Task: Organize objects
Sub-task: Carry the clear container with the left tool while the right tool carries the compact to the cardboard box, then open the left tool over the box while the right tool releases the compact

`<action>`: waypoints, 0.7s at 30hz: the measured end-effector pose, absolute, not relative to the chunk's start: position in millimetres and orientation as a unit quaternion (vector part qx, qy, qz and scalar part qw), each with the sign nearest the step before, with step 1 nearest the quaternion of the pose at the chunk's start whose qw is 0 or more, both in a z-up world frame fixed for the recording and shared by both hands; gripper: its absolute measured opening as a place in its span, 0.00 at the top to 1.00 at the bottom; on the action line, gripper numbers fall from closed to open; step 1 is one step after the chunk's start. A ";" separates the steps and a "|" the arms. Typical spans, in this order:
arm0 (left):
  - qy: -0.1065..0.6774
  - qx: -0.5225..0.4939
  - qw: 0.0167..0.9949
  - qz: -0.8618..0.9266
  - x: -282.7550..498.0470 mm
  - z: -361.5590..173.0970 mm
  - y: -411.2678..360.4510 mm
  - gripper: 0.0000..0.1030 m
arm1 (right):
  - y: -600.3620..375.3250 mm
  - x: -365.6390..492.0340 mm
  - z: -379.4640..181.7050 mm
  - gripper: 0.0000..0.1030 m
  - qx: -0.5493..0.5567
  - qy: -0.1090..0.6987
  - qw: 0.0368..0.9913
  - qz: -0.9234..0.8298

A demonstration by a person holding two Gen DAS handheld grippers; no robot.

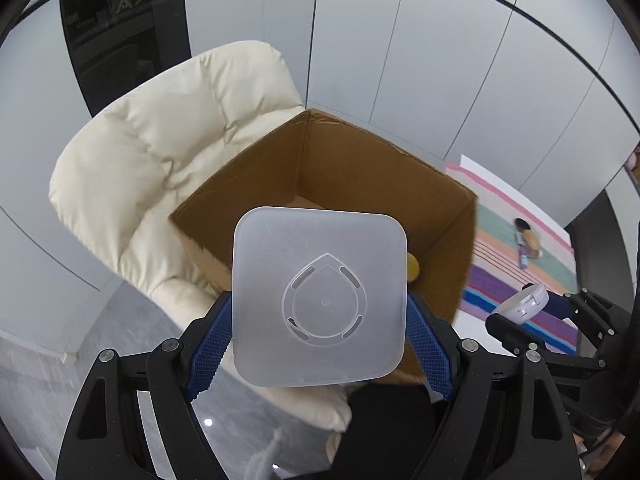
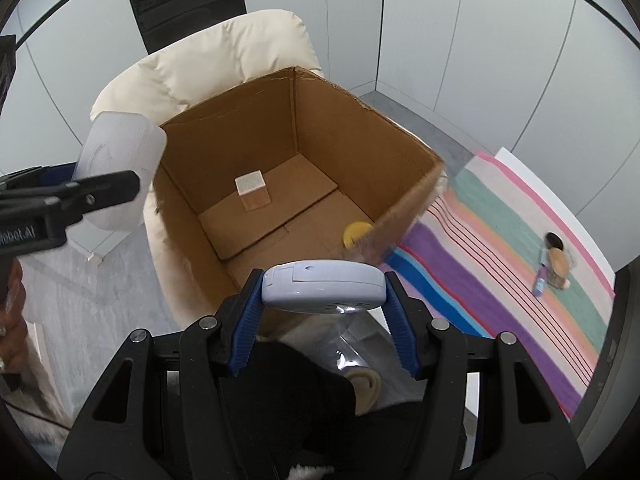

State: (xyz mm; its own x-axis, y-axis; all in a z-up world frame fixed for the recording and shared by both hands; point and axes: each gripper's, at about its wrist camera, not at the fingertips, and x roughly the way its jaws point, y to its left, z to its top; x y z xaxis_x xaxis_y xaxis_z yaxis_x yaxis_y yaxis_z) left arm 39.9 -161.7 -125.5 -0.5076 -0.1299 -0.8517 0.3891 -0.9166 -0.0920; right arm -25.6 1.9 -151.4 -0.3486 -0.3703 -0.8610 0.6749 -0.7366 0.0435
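Through my left wrist camera, pale grey wall panels fill the top and right of the frame, with a dark panel at upper left. One cream padded chair [image 1: 160,184] sits at centre left, and one open cardboard box [image 1: 360,168] rests on it. Grey floor shows at lower left. At the right edge one striped mat [image 1: 516,280] lies under a few small things too blurred to count. My left gripper [image 1: 320,336] is clamped on one frosted square plastic container [image 1: 320,296], low in the centre of the frame and in front of the box's near wall. Part of one yellow thing [image 1: 414,267] peeps out at the container's right edge. At lower right my right gripper [image 1: 532,308] grips a pale round gadget [image 1: 520,306].

Through my right wrist camera, the same grey panels ring the top. The box [image 2: 360,128] fills the centre on the chair [image 2: 240,56]. Inside I count two things: one small wooden block [image 2: 252,192] mid-floor and one yellow disc [image 2: 358,233] by the right wall. My right gripper [image 2: 323,316] squeezes the pale round gadget [image 2: 320,286] at lower centre, at the box's near edge. At the left edge, my left gripper [image 2: 92,196] carries the container [image 2: 120,160] beside the box. The mat [image 2: 500,248] stretches lower right.
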 end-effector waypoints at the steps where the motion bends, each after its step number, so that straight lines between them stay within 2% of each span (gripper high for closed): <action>1: 0.142 0.477 0.151 -0.854 33.5 -130.1 -165.3 0.19 | -5.4 -31.7 -154.5 0.42 0.470 0.163 0.327 -0.803; 17: 0.166 0.506 0.148 -0.834 -20.6 -172.2 -206.7 0.19 | -77.2 -91.6 -198.8 0.42 0.486 0.184 0.341 -0.783; 20: 0.197 0.497 0.137 -0.834 -21.1 -174.3 -212.4 0.18 | -79.8 -96.3 -204.3 0.42 0.489 0.175 0.346 -0.781; 21: 0.205 0.498 0.131 -0.833 -22.4 -174.6 -213.3 0.17 | -79.0 -98.1 -204.4 0.36 0.485 0.165 0.350 -0.784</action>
